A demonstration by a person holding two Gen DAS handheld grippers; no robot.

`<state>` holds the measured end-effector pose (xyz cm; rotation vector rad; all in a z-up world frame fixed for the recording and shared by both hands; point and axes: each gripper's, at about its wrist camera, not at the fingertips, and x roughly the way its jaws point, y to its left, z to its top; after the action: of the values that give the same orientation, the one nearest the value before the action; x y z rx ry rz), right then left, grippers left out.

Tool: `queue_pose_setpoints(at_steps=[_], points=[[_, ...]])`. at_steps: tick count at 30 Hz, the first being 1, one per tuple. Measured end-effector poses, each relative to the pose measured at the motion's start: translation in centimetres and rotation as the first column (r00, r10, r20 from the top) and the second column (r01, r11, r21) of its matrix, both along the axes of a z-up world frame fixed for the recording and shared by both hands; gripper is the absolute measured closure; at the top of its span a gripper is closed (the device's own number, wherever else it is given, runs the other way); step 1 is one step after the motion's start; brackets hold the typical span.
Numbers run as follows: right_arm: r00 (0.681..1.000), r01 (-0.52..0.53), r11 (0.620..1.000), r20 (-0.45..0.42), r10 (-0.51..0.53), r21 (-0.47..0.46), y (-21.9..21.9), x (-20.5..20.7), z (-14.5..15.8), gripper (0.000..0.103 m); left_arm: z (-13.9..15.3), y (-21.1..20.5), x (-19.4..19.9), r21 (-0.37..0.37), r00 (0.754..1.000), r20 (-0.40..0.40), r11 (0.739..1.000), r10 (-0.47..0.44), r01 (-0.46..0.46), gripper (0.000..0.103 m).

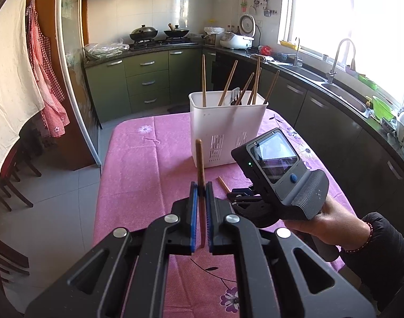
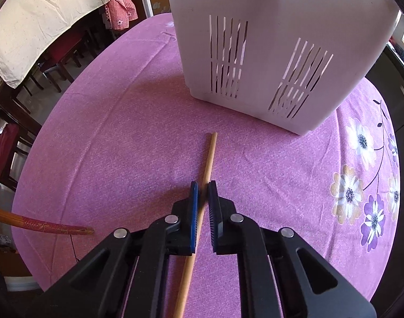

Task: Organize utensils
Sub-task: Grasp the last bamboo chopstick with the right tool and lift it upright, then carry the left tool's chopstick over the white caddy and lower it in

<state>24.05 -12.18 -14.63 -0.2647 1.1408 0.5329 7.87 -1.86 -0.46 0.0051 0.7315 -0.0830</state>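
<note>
A white slotted utensil holder (image 1: 225,129) stands on the pink table (image 1: 138,164) with several wooden chopsticks (image 1: 203,84) upright in it. My left gripper (image 1: 201,188) is shut on a reddish-brown chopstick (image 1: 200,159) and holds it above the table, pointing toward the holder. My right gripper (image 2: 203,185) is shut on a light wooden chopstick (image 2: 208,156) low over the cloth, just in front of the holder (image 2: 276,39). The right gripper also shows in the left wrist view (image 1: 239,194), with the chopstick tip (image 1: 223,182) sticking out. The left chopstick shows at the left of the right wrist view (image 2: 42,224).
The table has a pink floral cloth (image 2: 361,185). Dark chairs (image 1: 13,180) stand to the left. Green kitchen cabinets (image 1: 146,82) and a counter with a sink (image 1: 342,92) run behind and to the right.
</note>
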Motion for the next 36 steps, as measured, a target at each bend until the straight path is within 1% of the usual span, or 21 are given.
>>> queue_pose_setpoints(at_steps=[3, 5, 8, 11, 16, 20, 22, 24, 28, 32, 36], points=[[1.000, 0.009, 0.999, -0.004, -0.009, 0.037, -0.8, 0.0, 0.1, 0.096, 0.0, 0.0, 0.0, 0.003, 1.000, -0.001, 1.000, -0.001, 0.001, 0.097], [1.000, 0.012, 0.997, 0.012, -0.013, 0.071, -1.9, -0.4, 1.1, 0.096, 0.0, 0.0, 0.0, 0.006, 1.000, -0.002, 1.000, 0.000, 0.000, 0.097], [0.997, 0.017, 0.992, 0.072, -0.027, 0.129, -3.2, -1.3, 3.5, 0.096, 0.0, 0.0, 0.1, 0.011, 1.000, -0.005, 1.000, 0.002, -0.002, 0.097], [0.988, 0.011, 0.979, 0.146, -0.042, 0.202, -5.3, -2.7, 6.9, 0.096, -0.1, -0.1, 0.1, 0.015, 1.000, -0.005, 1.000, 0.006, -0.006, 0.097], [0.953, -0.013, 0.959, 0.294, -0.074, 0.284, -8.9, -6.9, 12.2, 0.096, -0.1, 0.0, 0.1, 0.019, 1.000, -0.005, 1.000, 0.011, -0.011, 0.097], [0.916, -0.024, 0.949, 0.387, -0.105, 0.313, -11.9, -10.8, 14.7, 0.096, -0.1, -0.1, -0.2, 0.027, 1.000, -0.002, 1.000, 0.013, -0.013, 0.097], [0.903, -0.026, 0.946, 0.414, -0.116, 0.323, -13.8, -12.8, 15.3, 0.096, -0.1, -0.1, -0.3, 0.030, 1.000, -0.003, 0.999, 0.014, -0.014, 0.097], [0.895, -0.027, 0.942, 0.428, -0.125, 0.334, -14.8, -14.2, 15.8, 0.096, 0.0, -0.2, -0.4, 0.031, 1.000, -0.003, 0.999, 0.014, -0.014, 0.097], [0.890, -0.025, 0.938, 0.435, -0.137, 0.347, -15.7, -16.7, 15.8, 0.096, 0.0, -0.3, -0.5, 0.035, 1.000, -0.001, 0.999, 0.012, -0.012, 0.097], [0.889, -0.024, 0.934, 0.435, -0.143, 0.356, -16.4, -17.6, 15.8, 0.096, -0.1, -0.4, -0.7, 0.039, 1.000, 0.002, 0.999, 0.012, -0.012, 0.097], [0.891, -0.024, 0.932, 0.431, -0.145, 0.363, -16.3, -17.5, 15.5, 0.096, -0.1, -0.5, -0.7, 0.038, 1.000, 0.001, 0.999, 0.012, -0.012, 0.097]])
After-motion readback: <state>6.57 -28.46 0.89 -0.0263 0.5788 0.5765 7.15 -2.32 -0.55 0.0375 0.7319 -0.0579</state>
